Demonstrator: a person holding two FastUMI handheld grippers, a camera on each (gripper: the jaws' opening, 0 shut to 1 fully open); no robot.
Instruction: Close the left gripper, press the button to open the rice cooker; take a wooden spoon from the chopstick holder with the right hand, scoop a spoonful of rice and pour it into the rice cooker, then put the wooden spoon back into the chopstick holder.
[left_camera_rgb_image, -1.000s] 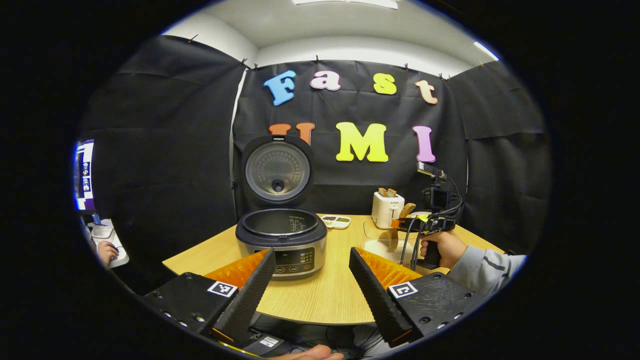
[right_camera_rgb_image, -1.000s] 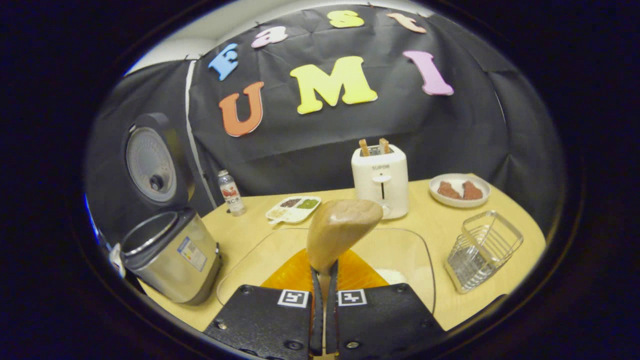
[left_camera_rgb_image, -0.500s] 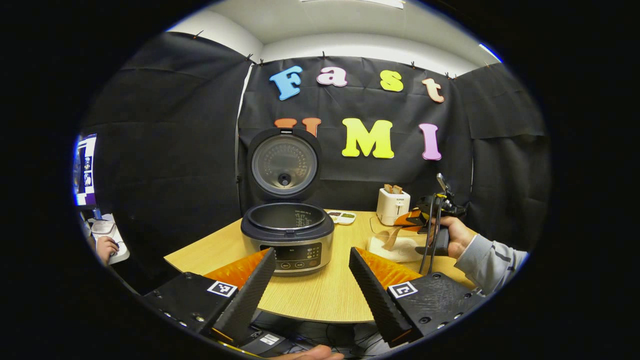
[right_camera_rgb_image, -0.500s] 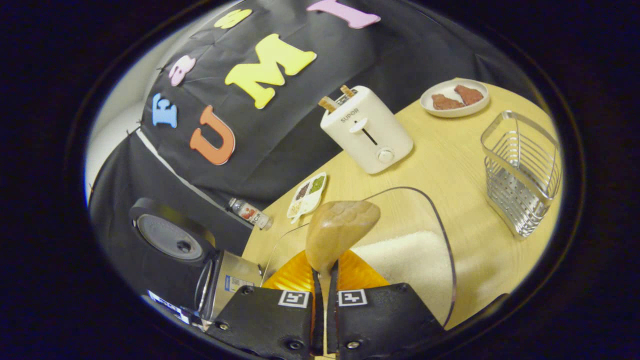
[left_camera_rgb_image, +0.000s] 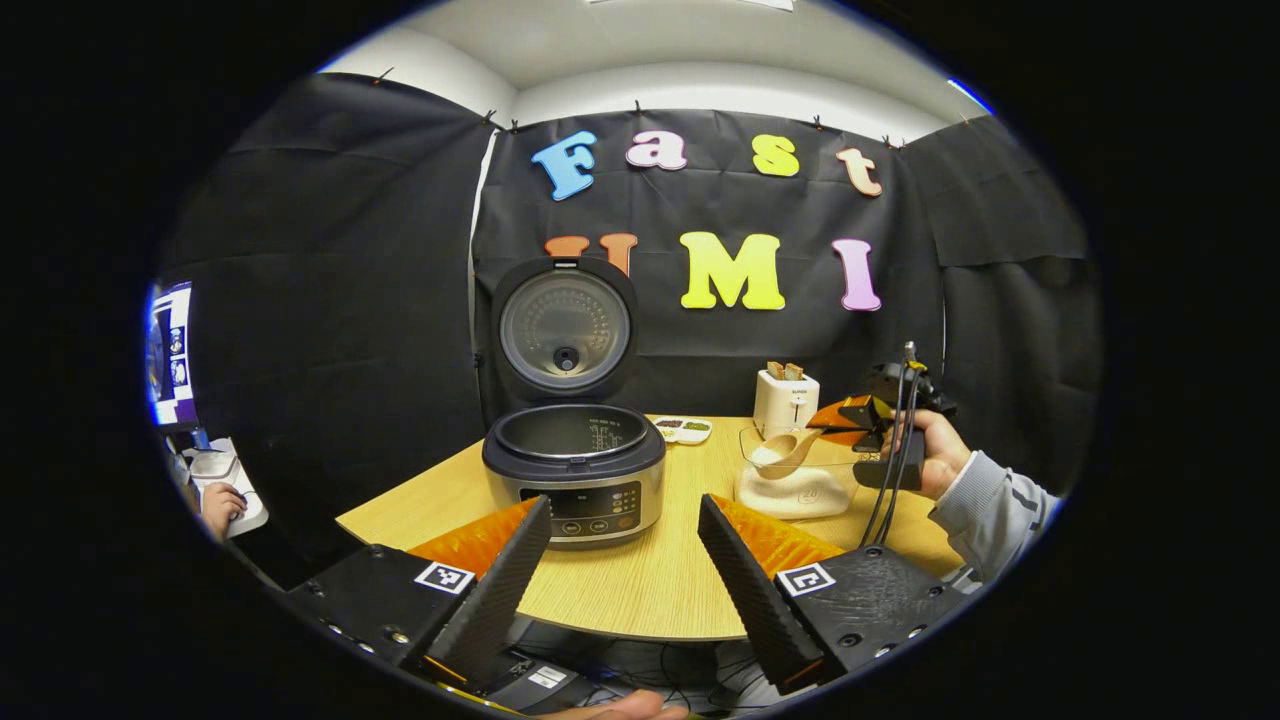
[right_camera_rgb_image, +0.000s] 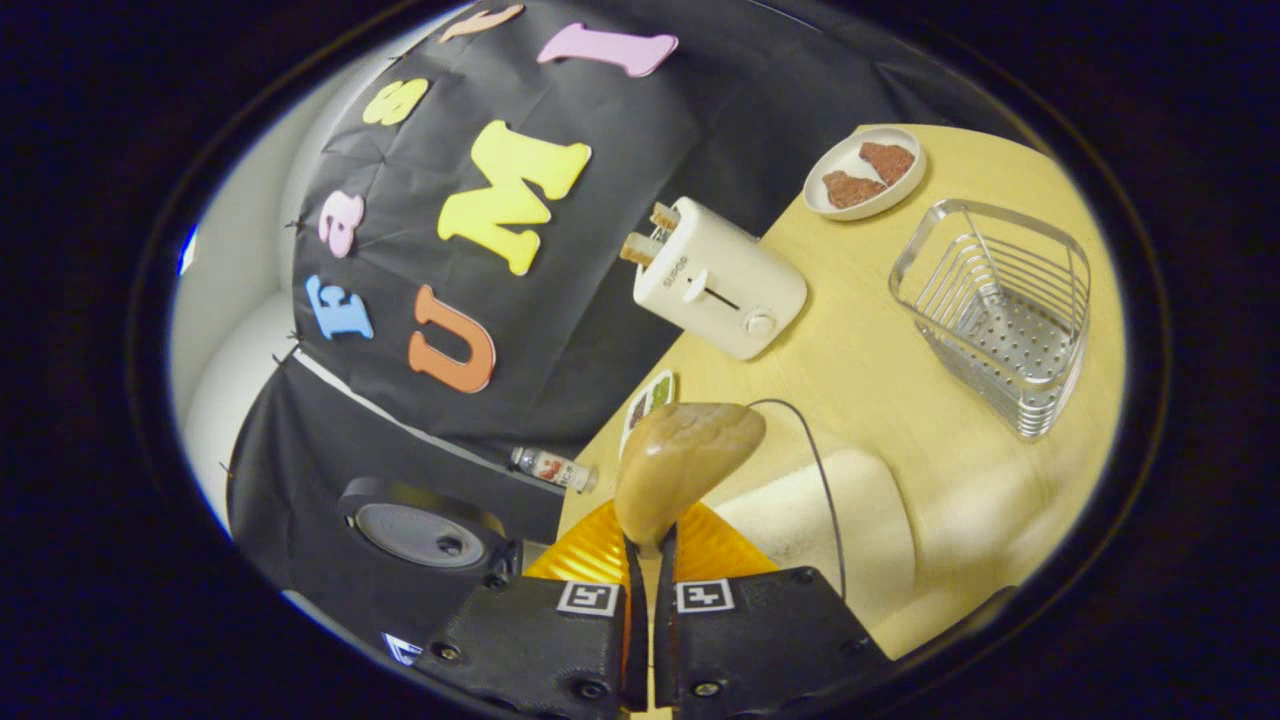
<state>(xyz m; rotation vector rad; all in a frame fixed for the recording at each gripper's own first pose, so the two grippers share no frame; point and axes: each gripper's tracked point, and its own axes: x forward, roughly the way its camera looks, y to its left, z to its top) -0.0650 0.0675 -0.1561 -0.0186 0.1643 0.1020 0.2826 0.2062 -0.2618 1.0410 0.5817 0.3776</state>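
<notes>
A: Item one, nearest us: the left hand-held gripper (left_camera_rgb_image: 622, 570). We log its fingers spread wide with nothing between them, low at the near edge of the bench (left_camera_rgb_image: 640, 600). We judge it parked there because its part of the job is done.

B: Agreed. Next out: the cooker (left_camera_rgb_image: 573, 470), lid (left_camera_rgb_image: 565, 325) standing upright behind the pot, mouth facing up and unobstructed. We read that as ready to receive a pour.

A: Item, right side: the right hand-held gripper (right_camera_rgb_image: 648, 640), fingers clenched on the handle of the spoon (right_camera_rgb_image: 688, 452). The narrow grip low on the handle leaves the bowl end free to dig.

B: From the left gripper view we see that spoon (left_camera_rgb_image: 785, 455) tipped down over the rice (left_camera_rgb_image: 795, 490) in the clear bowl (left_camera_rgb_image: 745, 440). The whole right gripper view is rolled over, so we take the wrist as turned for scooping. Whether the spoon carries any rice we cannot tell.

A: Farther: holder (right_camera_rgb_image: 1000, 300), a wire basket standing empty, well apart from the rice. It sits on the right so the spoon can go back without crossing the cooker.

B: Far row: toaster (right_camera_rgb_image: 715, 280), plate (right_camera_rgb_image: 865, 175), a small divided tray (left_camera_rgb_image: 682, 430), a bottle (right_camera_rgb_image: 552, 468) by the wall.
</notes>
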